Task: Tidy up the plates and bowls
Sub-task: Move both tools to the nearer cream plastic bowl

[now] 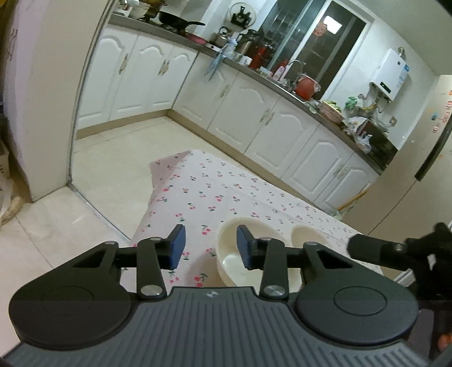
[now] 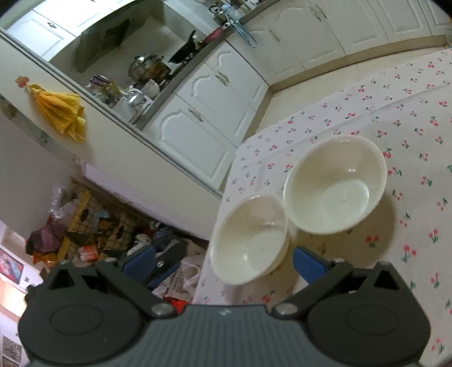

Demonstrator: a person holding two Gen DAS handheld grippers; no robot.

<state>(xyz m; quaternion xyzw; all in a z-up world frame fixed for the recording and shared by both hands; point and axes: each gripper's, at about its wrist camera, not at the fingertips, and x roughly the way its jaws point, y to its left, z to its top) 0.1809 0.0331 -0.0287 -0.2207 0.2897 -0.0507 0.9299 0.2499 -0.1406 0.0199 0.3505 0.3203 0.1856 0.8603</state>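
Left tongs [image 1: 210, 245]: black linkage arms, silver pivot screws, blue pads, grey ribbed body with small white logo. Right tongs [image 2: 224, 261] same build: black round housings, blue pads, silver screws.

Home kitchen: white cabinets [image 1: 262, 113] ahead of gripper, counter [image 1: 282, 83] held kettle [image 1: 220, 38], frying pan [image 1: 176, 19], tap [image 1: 295, 66]; water heater [image 1: 391, 74] hung upper right.

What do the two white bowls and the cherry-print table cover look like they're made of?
Larger bowl and smaller bowl: probably glazed ceramic, possibly melamine; smooth, cream-white, with small glossy highlights inside. Table cover: most likely thin woven cloth with a matte finish; it shows fold creases and drapes over the table's edge.
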